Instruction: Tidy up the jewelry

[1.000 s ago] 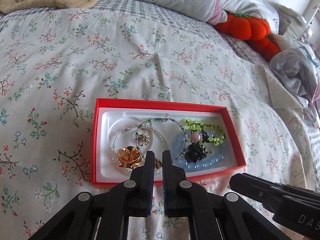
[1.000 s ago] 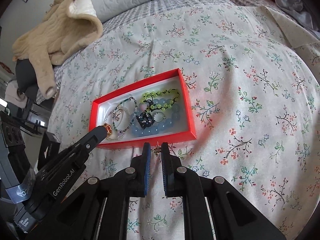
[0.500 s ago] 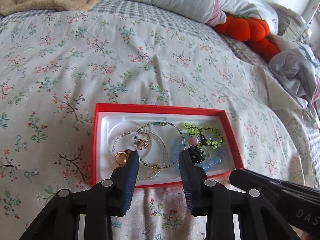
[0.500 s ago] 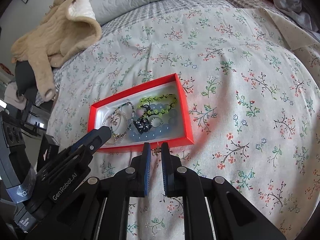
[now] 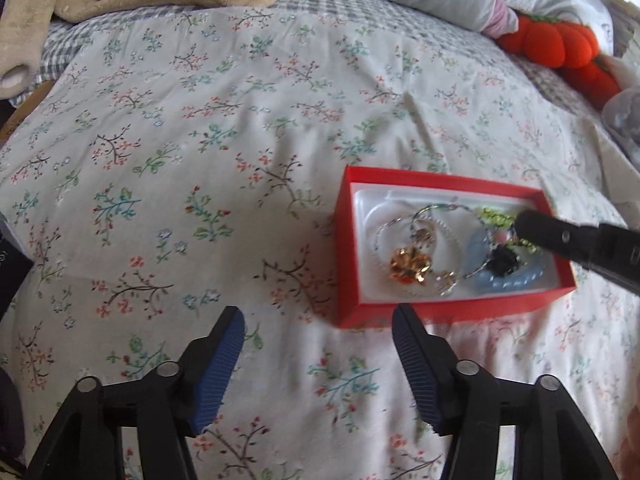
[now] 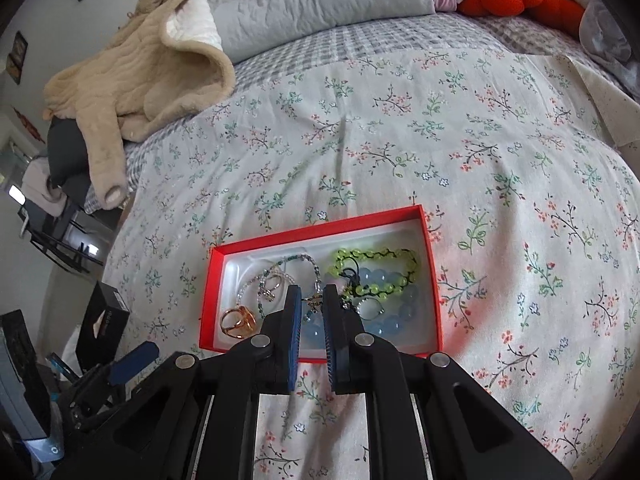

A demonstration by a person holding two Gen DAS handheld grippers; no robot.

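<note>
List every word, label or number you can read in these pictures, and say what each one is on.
No text reads cleanly.
Black box: pale lettering on its side, too blurred to read.
Right gripper, shut on a small gold piece: a mark on its body at the frame edge, cut off.
Wall plaques: too small to read.

My left tongs' camera is looking down from well back and left of the shallow red cardboard jewelry box on the floral cotton bedspread, while my right tongs' camera is hovering close over that same box, both facing the pillows.
</note>
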